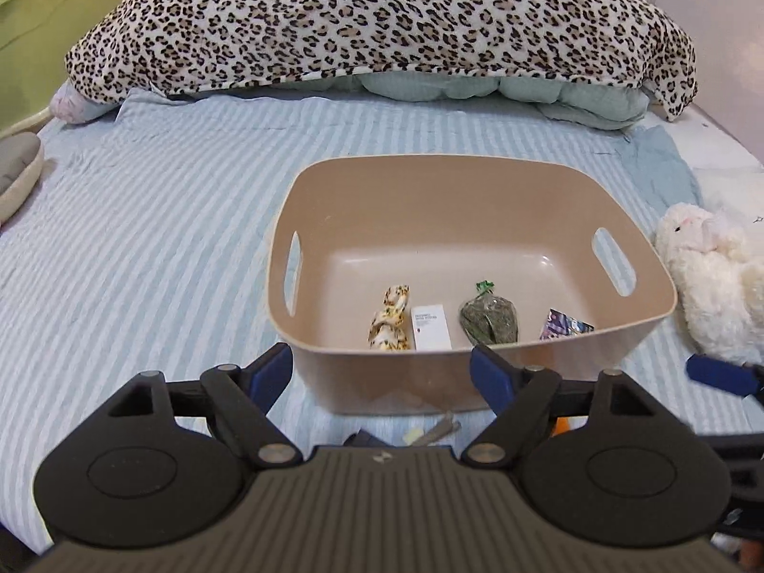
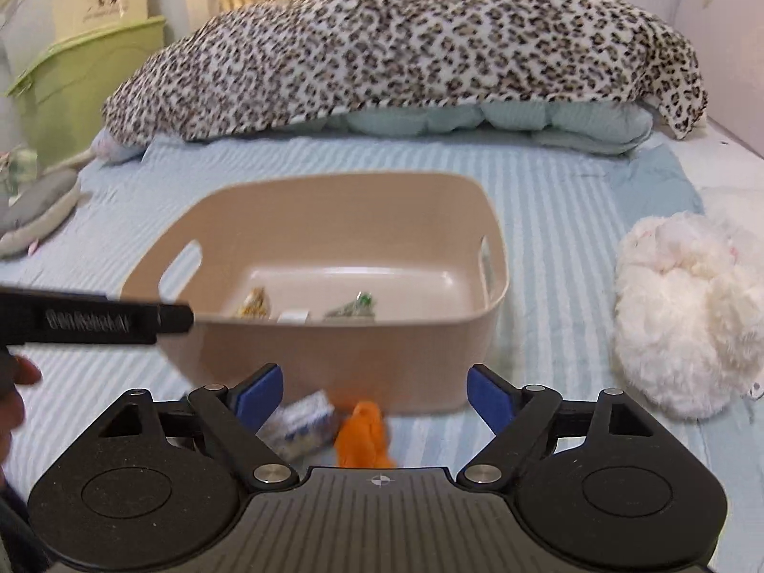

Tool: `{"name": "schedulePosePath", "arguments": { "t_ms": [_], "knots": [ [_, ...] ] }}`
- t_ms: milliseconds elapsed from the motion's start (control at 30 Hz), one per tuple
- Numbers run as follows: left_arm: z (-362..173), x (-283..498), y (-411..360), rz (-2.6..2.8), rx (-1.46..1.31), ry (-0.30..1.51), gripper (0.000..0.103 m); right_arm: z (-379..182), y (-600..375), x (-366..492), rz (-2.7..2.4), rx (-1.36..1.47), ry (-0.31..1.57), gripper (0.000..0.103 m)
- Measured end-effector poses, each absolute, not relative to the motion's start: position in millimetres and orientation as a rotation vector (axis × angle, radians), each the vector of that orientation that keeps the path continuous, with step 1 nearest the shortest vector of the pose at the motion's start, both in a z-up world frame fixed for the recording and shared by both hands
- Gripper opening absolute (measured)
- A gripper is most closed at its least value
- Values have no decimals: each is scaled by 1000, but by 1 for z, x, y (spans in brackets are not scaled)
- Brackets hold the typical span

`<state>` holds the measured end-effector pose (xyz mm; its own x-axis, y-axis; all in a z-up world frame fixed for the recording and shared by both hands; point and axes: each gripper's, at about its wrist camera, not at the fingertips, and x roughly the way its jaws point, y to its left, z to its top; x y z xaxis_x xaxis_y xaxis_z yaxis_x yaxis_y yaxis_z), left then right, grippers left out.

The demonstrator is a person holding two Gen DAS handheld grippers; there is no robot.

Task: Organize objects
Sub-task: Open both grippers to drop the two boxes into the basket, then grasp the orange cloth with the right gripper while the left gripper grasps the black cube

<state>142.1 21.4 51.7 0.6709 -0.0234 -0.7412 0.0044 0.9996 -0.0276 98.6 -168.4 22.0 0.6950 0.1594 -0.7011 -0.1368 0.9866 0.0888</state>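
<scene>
Behind your work you've got a leopard-print blanket (image 1: 382,19) draped over pale green bedding (image 1: 563,95), striped bedsheet (image 1: 143,238) below, green bin (image 2: 86,76) at left.

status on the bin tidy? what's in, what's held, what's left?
Done: four small items lie in the beige bin: a patterned pouch, a white box, a bag of dried herbs and a purple packet.
In hand: nothing; left claw and right claw are open.
Left: an orange item and a small packet on the bed.

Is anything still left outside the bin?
Yes. An orange thing and a small blue-and-white packet lie on the bed in front of the tan bin, while four small items are already inside it.
</scene>
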Motion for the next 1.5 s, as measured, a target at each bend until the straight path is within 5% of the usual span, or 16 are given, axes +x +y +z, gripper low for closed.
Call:
{"name": "schedulePosePath", "arguments": {
  "t_ms": [767,1500],
  "knots": [
    [-37,118,41,-56,79,1108,82,-44,-171,92,144,-29,1013,89],
    [-66,138,41,-105,64,995,82,-83,-147,120,130,-90,1000,88]
  ]
}}
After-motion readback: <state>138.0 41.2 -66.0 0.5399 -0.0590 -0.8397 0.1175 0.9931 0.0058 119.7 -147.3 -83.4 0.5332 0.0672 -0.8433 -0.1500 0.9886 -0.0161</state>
